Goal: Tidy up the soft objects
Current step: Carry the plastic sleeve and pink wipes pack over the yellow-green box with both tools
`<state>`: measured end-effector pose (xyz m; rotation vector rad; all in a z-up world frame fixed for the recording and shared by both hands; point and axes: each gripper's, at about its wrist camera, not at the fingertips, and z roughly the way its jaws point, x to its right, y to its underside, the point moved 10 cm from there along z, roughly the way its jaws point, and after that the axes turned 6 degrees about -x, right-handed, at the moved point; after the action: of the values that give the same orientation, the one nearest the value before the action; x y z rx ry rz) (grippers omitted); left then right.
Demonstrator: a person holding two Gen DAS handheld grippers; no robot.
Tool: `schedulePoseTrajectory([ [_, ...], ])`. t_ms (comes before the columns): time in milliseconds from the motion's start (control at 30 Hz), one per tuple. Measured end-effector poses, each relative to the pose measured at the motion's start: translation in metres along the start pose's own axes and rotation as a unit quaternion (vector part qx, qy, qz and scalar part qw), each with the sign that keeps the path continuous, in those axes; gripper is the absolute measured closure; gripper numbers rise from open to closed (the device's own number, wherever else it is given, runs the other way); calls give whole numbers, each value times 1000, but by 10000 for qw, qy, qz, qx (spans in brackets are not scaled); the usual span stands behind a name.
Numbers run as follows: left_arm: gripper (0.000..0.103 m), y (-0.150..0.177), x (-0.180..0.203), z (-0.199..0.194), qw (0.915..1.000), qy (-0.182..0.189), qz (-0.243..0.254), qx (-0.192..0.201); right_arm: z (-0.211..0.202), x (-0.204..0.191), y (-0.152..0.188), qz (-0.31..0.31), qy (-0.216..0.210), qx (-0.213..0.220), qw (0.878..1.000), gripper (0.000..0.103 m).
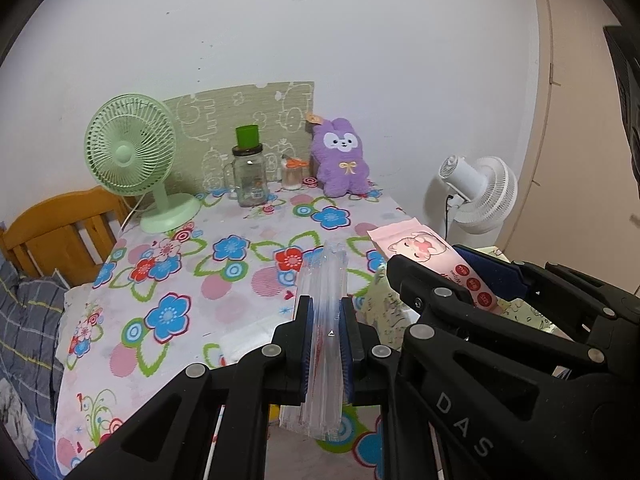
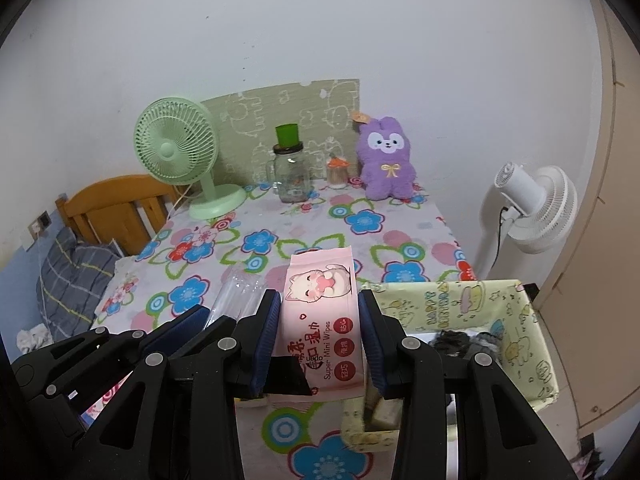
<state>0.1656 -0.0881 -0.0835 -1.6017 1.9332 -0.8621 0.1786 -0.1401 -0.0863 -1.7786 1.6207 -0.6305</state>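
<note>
My left gripper (image 1: 326, 312) is shut on a flat clear plastic packet (image 1: 324, 276), held edge-up above the flowered table. Beside it my right gripper (image 2: 320, 308) is shut on a pink pack of mini wipes (image 2: 320, 300) with a cartoon cat; the same pack (image 1: 424, 252) shows at the right of the left wrist view. A yellow-green fabric basket (image 2: 512, 320) stands at the table's right edge, with dark soft items inside. A purple plush bunny (image 2: 386, 160) leans against the far wall.
At the back stand a green desk fan (image 2: 176, 152), a glass jar with a green cup on top (image 2: 290, 176) and a small jar of swabs (image 2: 336, 174). A white floor fan (image 2: 536, 204) stands right of the table. A wooden bed head (image 2: 116, 208) lies left.
</note>
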Motion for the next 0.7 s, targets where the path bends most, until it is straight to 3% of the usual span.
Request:
schedulePoseTrajectory([
  [700,93,-11,65,34,9986,410,315,-124,9,72,1,324,319,21,9990,60],
])
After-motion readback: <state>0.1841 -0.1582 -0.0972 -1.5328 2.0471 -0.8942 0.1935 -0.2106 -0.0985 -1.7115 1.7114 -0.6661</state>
